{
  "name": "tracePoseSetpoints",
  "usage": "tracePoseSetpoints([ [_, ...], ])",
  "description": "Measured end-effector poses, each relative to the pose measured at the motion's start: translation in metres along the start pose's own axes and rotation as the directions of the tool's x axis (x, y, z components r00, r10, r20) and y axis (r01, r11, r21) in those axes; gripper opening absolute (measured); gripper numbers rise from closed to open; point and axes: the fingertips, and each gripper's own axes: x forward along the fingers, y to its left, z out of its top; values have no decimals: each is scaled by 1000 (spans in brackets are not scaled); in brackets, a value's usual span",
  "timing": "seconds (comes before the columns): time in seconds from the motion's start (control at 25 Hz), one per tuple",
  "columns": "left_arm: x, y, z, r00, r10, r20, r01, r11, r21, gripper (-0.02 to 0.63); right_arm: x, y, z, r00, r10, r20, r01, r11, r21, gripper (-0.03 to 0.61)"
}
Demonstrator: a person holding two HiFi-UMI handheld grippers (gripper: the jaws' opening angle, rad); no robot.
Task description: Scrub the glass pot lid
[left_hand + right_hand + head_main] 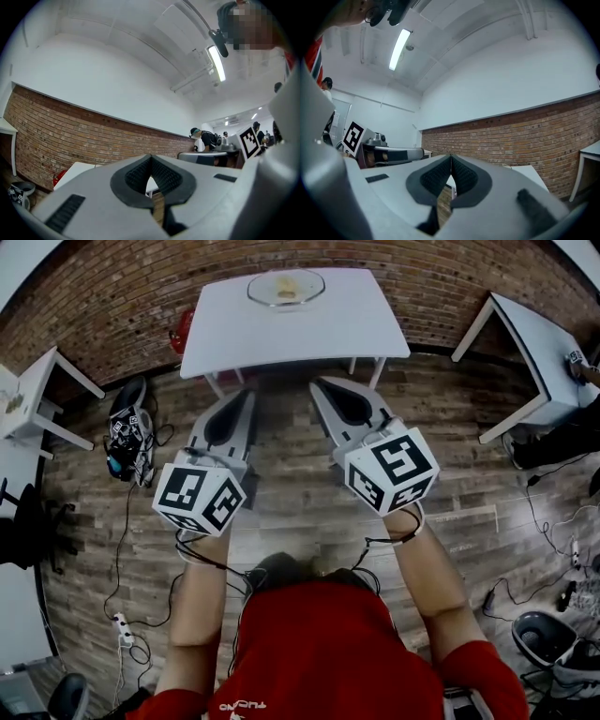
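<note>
The glass pot lid (286, 287) lies on the far part of a white table (356, 329), with something yellowish under or in it. My left gripper (248, 395) and right gripper (316, 385) are held side by side over the wood floor, just short of the table's near edge. Both are shut with nothing between the pads. In the left gripper view the left gripper (151, 159) points at the brick wall, jaws touching. The right gripper (451, 159) in its own view looks the same, jaws closed and empty.
A red object (178, 331) stands on the floor by the table's left end. Other white tables stand at the left (28, 395) and right (544, 352). Cables and gear (127, 437) lie on the floor at the left. People stand far off (204, 138).
</note>
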Motion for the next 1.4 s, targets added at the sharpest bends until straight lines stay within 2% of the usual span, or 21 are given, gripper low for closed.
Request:
tracePoseSetpoints([
  [0.24,20,21,-3,1000,20,-9,-20,1000,-4,17,18,-24,-6,1000,-10,-4,10,1000,14,29],
  [0.52,59,66,-7,1000,16,4,-16,1000,-5,17,66,-56,-13,1000,-25,-5,25,1000,2,29],
  [1.12,184,233,7,1000,-27,16,27,1000,-12,17,253,-134,-15,997,-72,-28,71,997,-15,29],
  [1.4,231,291,7,998,-60,2,60,998,-25,17,313,-163,-20,994,-99,-45,98,995,-21,29],
])
